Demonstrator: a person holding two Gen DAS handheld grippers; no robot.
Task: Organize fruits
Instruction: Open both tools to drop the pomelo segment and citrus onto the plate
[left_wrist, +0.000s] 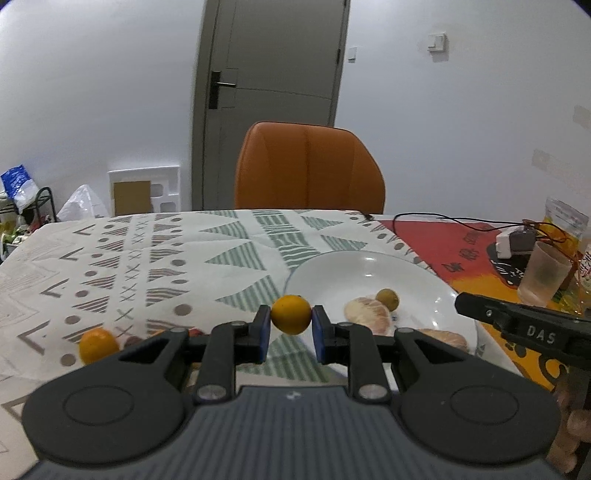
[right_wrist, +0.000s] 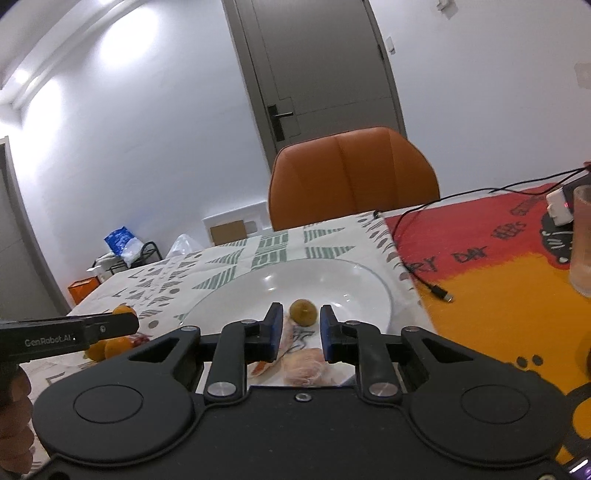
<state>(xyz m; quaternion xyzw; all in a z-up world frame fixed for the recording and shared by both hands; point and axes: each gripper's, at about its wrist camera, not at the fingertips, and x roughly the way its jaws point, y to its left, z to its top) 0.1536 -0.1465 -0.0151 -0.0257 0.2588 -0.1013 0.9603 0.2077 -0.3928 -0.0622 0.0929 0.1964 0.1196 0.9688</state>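
Orange fruit (left_wrist: 291, 314) pinched between my left gripper (left_wrist: 290, 328) pads, raised beside the white plate's (left_wrist: 369, 262) left rim.

Further left, another orange (left_wrist: 98, 345) waits on the patterned tablecloth (left_wrist: 147, 258) near its front edge. I judge the held fruit is bound for the plate, where a small brownish fruit (left_wrist: 387, 299) and peeled segments (left_wrist: 368, 316) already lie together. My right gripper (right_wrist: 302, 334) hovers over the plate's near rim, jaws narrowly parted, holding nothing.

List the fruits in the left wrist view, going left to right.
Orange on the tablecloth → orange held in the left gripper → peeled citrus piece on the white plate → small brownish-green fruit → second peeled piece.
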